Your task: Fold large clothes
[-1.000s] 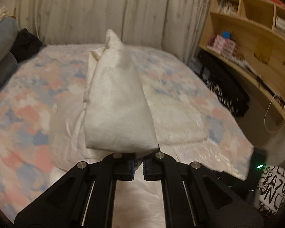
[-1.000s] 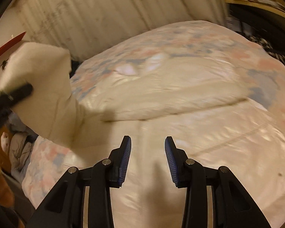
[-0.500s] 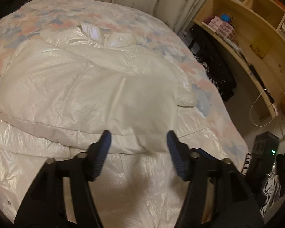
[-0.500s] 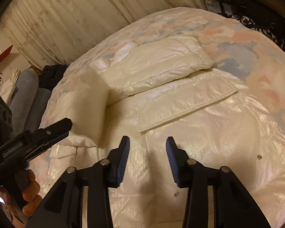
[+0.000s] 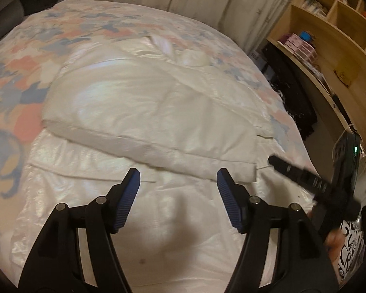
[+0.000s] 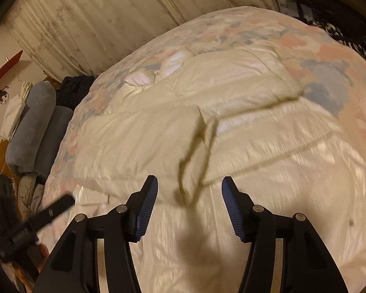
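Observation:
A large shiny white padded coat (image 5: 144, 112) lies spread on the bed, with both sleeves folded across its chest. It also shows in the right wrist view (image 6: 207, 127). My left gripper (image 5: 178, 183) is open and empty, hovering just above the coat's lower body near the edge of the folded sleeve. My right gripper (image 6: 189, 193) is open and empty above the coat, with a sleeve cuff (image 6: 195, 166) between its fingers' line. The right gripper also shows at the right edge of the left wrist view (image 5: 305, 173).
The bed has a floral quilt (image 5: 19, 56). Wooden shelves (image 5: 329, 31) stand to the right, with dark clothes (image 5: 292, 92) on the floor. Grey bolsters (image 6: 36, 131) lie at the bed's left side. Curtains (image 6: 109, 12) hang behind.
A second ago my left gripper was shut on the sleeve and held it up. It laid the sleeve across the coat and opened. My right gripper's jaws have spread wider.

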`<move>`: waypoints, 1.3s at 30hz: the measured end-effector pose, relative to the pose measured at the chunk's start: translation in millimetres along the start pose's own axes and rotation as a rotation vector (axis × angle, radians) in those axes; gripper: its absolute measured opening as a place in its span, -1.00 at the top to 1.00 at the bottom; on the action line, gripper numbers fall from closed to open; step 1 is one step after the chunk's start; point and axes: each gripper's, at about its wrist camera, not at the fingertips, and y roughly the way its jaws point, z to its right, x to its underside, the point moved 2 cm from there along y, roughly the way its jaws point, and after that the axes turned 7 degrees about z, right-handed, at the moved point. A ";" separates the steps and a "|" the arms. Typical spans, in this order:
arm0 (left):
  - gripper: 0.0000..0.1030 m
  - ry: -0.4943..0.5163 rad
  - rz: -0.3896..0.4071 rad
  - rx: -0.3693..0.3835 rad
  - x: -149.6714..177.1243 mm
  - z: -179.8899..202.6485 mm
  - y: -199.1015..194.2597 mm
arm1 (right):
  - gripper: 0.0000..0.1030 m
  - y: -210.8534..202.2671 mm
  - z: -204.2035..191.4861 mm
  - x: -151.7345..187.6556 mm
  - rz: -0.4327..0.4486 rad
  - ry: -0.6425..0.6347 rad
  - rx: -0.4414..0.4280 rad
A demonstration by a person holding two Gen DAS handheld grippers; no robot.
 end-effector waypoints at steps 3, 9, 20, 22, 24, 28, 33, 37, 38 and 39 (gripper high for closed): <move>-0.22 -0.014 0.010 -0.016 0.0 -16.3 -2.4 | -0.08 19.2 -8.5 -18.8 -0.022 -0.017 -0.009; -0.22 -0.012 0.043 -0.051 -5.6 -37.3 -8.0 | -0.08 78.1 -8.4 -36.7 -0.127 0.032 0.017; -0.22 -0.049 0.060 -0.057 -9.1 -48.6 -7.7 | 0.84 51.8 -84.6 -52.1 0.057 -0.253 -0.034; -0.22 -0.039 0.071 -0.063 -11.4 -46.5 -9.0 | 0.84 26.8 -113.1 -63.3 0.162 -0.357 -0.047; -0.22 -0.030 0.081 -0.072 -14.3 -44.9 -10.9 | 0.84 3.5 -138.7 -73.7 0.258 -0.438 -0.069; -0.22 -0.023 0.114 -0.093 -25.1 -45.2 -17.5 | 0.84 -15.7 -177.6 -95.7 0.381 -0.547 -0.084; -0.22 -0.035 0.141 -0.159 -46.5 -55.3 -21.5 | 0.84 13.0 -190.0 -125.6 0.391 -0.549 -0.050; -0.22 -0.068 0.117 -0.275 -65.4 -75.8 -10.4 | 0.84 70.7 -169.2 -155.5 0.342 -0.473 0.030; -0.22 -0.080 0.110 -0.289 -68.9 -80.8 -7.6 | 0.84 90.8 -150.3 -166.5 0.315 -0.436 0.048; -0.22 -0.095 0.097 -0.305 -72.7 -86.6 -3.2 | 0.84 115.2 -131.4 -171.4 0.266 -0.380 0.078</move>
